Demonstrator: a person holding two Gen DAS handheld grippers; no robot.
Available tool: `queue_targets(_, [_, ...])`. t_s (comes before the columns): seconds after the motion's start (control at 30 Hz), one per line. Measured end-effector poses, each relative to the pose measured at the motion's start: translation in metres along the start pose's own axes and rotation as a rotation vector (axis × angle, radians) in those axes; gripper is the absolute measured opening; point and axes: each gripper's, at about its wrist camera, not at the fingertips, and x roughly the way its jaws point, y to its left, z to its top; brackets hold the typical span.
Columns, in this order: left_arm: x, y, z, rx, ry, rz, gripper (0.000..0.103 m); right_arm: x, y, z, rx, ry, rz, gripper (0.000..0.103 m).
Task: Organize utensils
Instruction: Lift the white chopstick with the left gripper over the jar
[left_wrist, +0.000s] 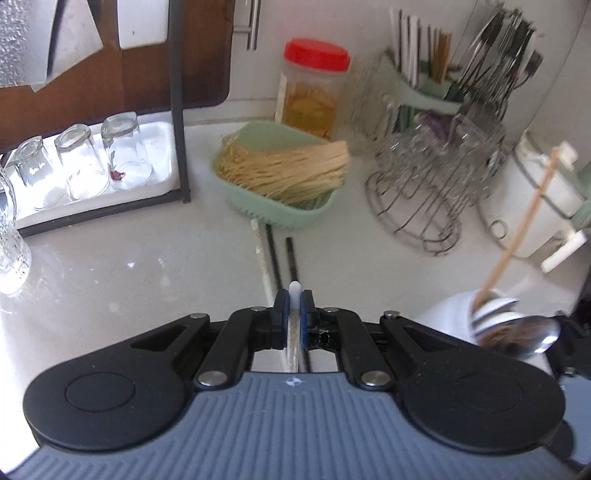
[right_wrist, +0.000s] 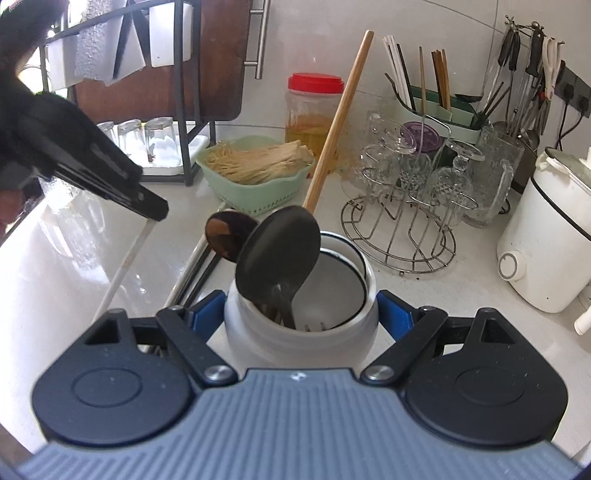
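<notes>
A white desk (right_wrist: 461, 295) in a kitchen corner runs back to a pale tiled wall. At the far left a black rack (left_wrist: 179, 110) stands over upturned glasses (left_wrist: 125, 151). Near the middle sits a green basket (right_wrist: 255, 184) of pale dried noodles, with a red-lidded jar (right_wrist: 314, 110) just behind it. To the right a wire stand (right_wrist: 402, 236) carries glassware, a green cutlery holder (right_wrist: 436, 107) full of chopsticks and utensils stands behind it against the wall, and a white cooker (right_wrist: 546, 251) sits at the far right.

The right hand-held gripper (right_wrist: 301, 314) points steeply down, its blue pads pressed on either side of a white jar (right_wrist: 299, 336), which it grips. A dark spoon (right_wrist: 277, 251), a wooden-handled ladle (right_wrist: 340, 122) leaning up and away, and forks stand inside this jar.

The left hand-held gripper (left_wrist: 294, 314) is also tilted steeply downward, raised above the desk to the left of the white jar. Its jaws are clenched on a white chopstick (right_wrist: 125, 262), which hangs slantwise from the fingertips toward the near left in the right wrist view. More chopsticks (left_wrist: 275, 258), white and dark, lie on the desk between the basket and the white jar.
</notes>
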Motion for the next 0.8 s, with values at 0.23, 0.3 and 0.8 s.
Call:
queue_targets(0.23, [-0.024,-0.005,-0.005,-0.036,-0.032,-0.023,0.007,0.001,-0.002,0.0,-0.028,-0.014,0.04,0.09])
queue_targets(0.3, [-0.032,-0.007,-0.006,-0.043,-0.037,-0.038,0.007,0.001,-0.002,0.0,-0.038,-0.014,0.052,0.09])
queue_targets(0.8, [-0.105,-0.041,-0.004,0.05,-0.119,-0.143,0.007,-0.001,-0.003,-0.003,-0.052,-0.041,0.074,0.09])
